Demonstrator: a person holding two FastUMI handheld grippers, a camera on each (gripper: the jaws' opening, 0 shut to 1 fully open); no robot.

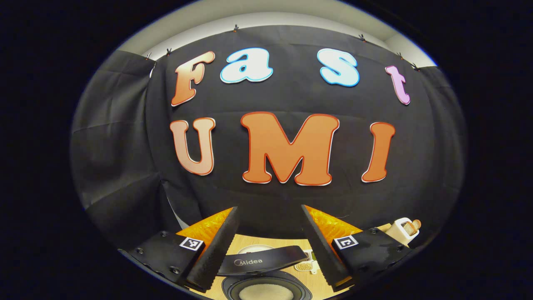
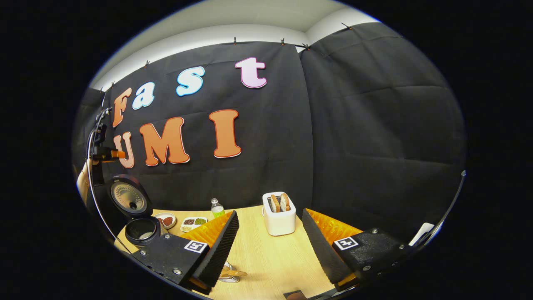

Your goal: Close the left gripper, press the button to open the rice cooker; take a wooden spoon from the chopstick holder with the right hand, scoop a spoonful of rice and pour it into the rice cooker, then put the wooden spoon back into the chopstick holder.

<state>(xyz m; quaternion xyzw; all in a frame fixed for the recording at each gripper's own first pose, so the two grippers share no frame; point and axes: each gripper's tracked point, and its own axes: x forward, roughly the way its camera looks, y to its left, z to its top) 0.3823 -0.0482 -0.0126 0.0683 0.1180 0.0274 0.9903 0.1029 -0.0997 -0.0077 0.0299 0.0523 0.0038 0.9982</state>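
The rice cooker (image 2: pixel 139 228) stands open at the table's left end, its round lid (image 2: pixel 128 198) tipped up. In the left gripper view I look down over the lid's edge (image 1: pixel 262 260) into the pot (image 1: pixel 266 287), which holds white rice. My left gripper (image 1: pixel 270 212) hangs open above the cooker, nothing between its fingers. From the right gripper view it shows far left (image 2: pixel 104 155), held by a hand. My right gripper (image 2: pixel 270 214) is open and empty over the table. Below its left finger sits a wire holder with a wooden spoon (image 2: pixel 231 273), partly hidden.
A white toaster (image 2: pixel 279 213) with two bread slices stands mid-table, also at the right in the left gripper view (image 1: pixel 404 230). A small bottle (image 2: pixel 216 207), a red-filled dish (image 2: pixel 165 219) and a divided tray of grains (image 2: pixel 193 223) sit near the back wall.
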